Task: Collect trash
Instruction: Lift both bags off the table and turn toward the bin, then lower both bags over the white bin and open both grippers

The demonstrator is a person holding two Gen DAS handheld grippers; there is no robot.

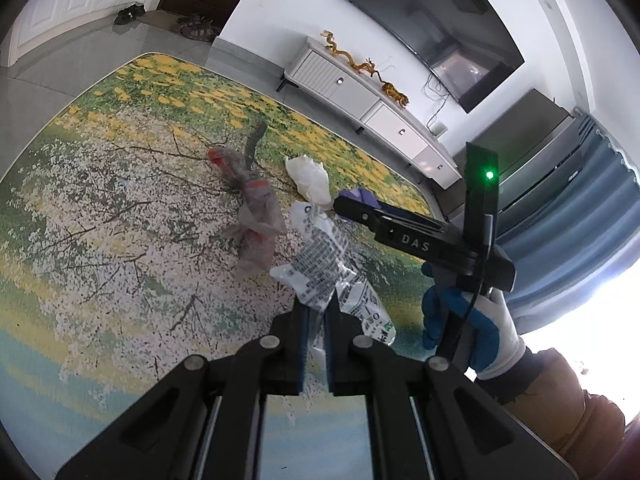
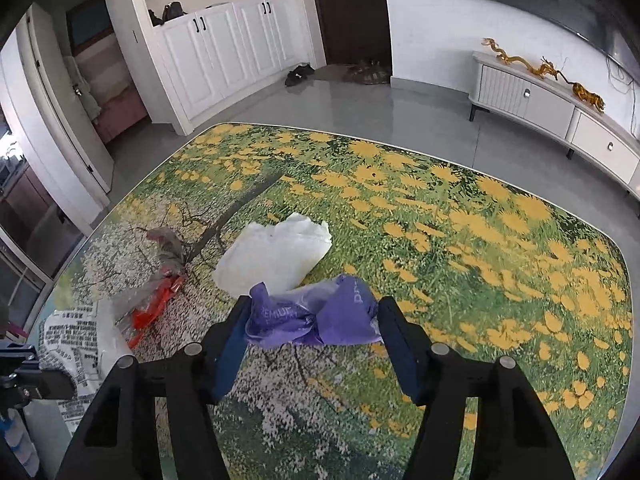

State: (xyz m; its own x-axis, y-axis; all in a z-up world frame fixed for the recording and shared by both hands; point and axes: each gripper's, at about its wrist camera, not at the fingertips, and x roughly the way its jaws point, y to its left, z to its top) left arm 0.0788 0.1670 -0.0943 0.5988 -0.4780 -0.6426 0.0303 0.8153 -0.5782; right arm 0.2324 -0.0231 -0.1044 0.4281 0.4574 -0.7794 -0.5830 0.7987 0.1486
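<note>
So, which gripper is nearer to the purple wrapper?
Right. The right gripper has its open fingers on either side of the purple wrapper. The left gripper is off to one side, shut on the printed white wrapper.

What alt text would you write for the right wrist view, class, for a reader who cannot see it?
The right hand-held gripper stands open around a crumpled purple wrapper on a flower-patterned rug. Just beyond lies a white plastic bag, with a clear-and-red wrapper to the left. A white printed wrapper shows at the left edge.
</note>
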